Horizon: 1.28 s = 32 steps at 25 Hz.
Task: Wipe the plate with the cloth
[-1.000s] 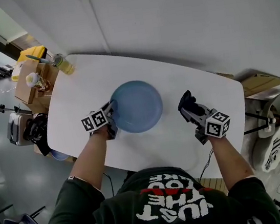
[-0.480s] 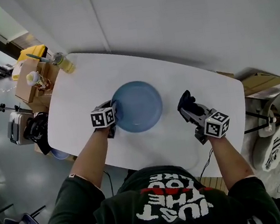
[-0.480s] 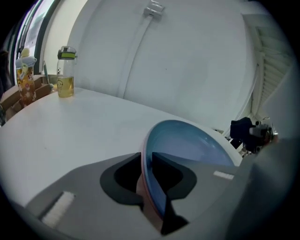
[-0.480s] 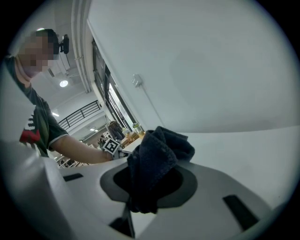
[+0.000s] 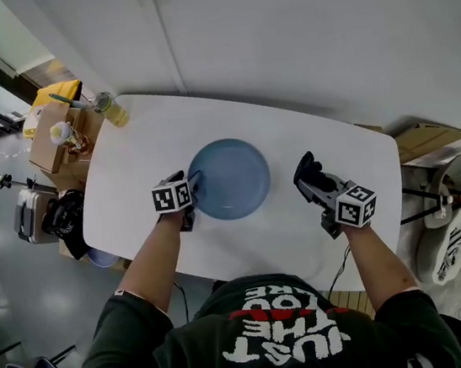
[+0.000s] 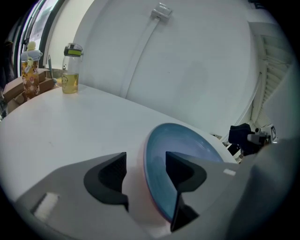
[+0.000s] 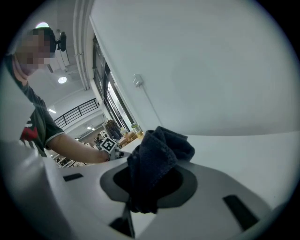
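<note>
Head view, looking steeply down: a person in a dark printed shirt stands at a white surface (image 5: 140,149) with rounded corners, a gripper in each hand. A blue plate (image 5: 230,179) lies flat near the middle of the surface. The left gripper (image 5: 190,184) is at the plate's left edge, pointing down at a slant. The left gripper view shows its jaws standing wide apart, having just been opening. The plate's near rim runs between them: one jaw is over the bare surface outside the rim, the other over the blue inside, and neither pad presses on it.

Well to the right of the plate and clear of it, the right gripper (image 5: 314,182) is clamped on a dark cloth (image 7: 157,159), which bunches up out of the closed jaws in a loose wad and hangs a little below them. The cloth does not touch the plate.

A clear bottle (image 5: 111,109) of yellowish liquid stands upright at the far left corner of the surface, just beside open cardboard boxes (image 5: 58,139) on the floor.
</note>
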Each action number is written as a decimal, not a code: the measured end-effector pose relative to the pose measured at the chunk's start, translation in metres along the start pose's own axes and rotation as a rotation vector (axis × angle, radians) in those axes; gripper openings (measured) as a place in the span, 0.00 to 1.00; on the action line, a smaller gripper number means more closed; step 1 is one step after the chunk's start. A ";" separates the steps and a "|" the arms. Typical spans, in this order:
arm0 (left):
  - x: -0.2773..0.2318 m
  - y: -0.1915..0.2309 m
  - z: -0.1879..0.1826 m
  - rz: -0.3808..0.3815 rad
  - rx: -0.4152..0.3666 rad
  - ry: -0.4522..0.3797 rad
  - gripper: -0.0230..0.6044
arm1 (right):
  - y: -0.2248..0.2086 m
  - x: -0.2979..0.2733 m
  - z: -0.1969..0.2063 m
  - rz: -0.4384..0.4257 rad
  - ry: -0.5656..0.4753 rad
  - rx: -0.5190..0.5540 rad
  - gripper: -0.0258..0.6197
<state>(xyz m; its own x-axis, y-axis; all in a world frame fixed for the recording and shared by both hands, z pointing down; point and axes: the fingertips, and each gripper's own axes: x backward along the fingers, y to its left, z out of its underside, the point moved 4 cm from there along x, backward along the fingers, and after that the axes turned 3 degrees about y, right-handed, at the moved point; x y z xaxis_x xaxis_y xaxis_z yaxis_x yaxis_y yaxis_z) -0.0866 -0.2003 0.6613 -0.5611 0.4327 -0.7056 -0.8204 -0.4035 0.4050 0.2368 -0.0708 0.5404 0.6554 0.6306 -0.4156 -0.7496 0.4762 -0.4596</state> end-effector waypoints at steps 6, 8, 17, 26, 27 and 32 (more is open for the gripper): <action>0.053 0.019 -0.011 -0.018 0.011 -0.123 0.43 | 0.015 0.015 -0.015 0.042 -0.036 0.022 0.17; 0.082 0.014 -0.020 0.036 -0.002 -0.192 0.43 | 0.024 0.023 -0.024 0.050 -0.051 0.040 0.17; 0.206 -0.047 -0.055 0.260 -0.128 -0.451 0.23 | 0.073 0.068 -0.059 0.124 -0.095 0.176 0.17; 0.219 -0.097 -0.037 0.202 -0.135 -0.477 0.20 | 0.058 0.091 -0.060 0.112 -0.074 0.225 0.17; 0.217 -0.105 -0.036 0.180 -0.122 -0.494 0.20 | 0.055 0.090 -0.061 0.097 -0.065 0.242 0.17; 0.214 -0.145 -0.006 0.109 0.035 -0.556 0.20 | 0.052 0.088 -0.058 0.003 0.011 0.323 0.17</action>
<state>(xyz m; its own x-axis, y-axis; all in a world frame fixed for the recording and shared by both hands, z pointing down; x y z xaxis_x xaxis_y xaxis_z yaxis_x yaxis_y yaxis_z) -0.0874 -0.0537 0.4481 -0.6085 0.7531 -0.2499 -0.7522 -0.4472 0.4840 0.2605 -0.0259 0.4344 0.6527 0.6267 -0.4257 -0.7409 0.6453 -0.1862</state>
